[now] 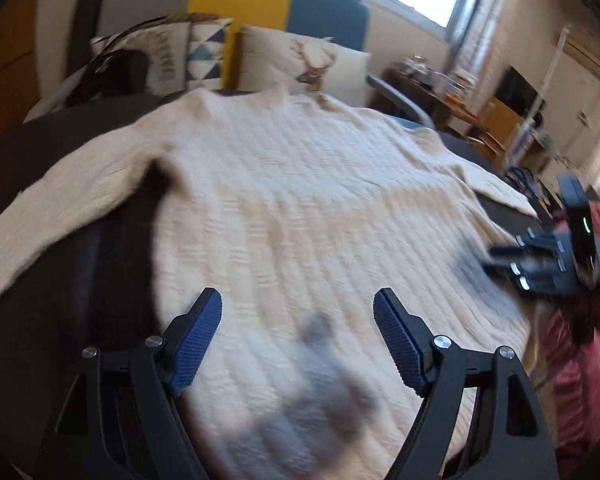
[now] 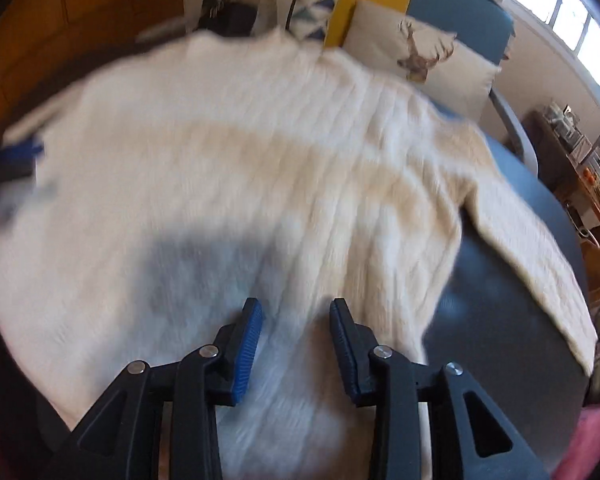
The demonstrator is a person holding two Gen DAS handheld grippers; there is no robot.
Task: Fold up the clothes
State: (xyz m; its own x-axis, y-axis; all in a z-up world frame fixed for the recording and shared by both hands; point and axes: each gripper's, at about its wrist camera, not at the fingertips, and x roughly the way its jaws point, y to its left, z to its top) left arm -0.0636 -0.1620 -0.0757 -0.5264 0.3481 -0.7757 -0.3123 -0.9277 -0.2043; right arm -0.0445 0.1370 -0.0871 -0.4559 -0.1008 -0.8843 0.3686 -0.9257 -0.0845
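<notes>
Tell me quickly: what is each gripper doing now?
Left gripper: open, holding nothing, above the sweater.
Right gripper: open, jaws narrower, nothing gripped.

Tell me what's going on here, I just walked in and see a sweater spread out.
A person holds a gripper in each hand over a cream knit sweater lying flat, sleeves out, on a dark surface. The left gripper hangs above the sweater's lower part with jaws wide and nothing between them. The right gripper hovers near the hem, jaws partly open, gripping nothing. No fold is made yet.

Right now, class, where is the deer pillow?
In both views the deer pillow leans against the headboard, just beyond the sweater collar.
</notes>
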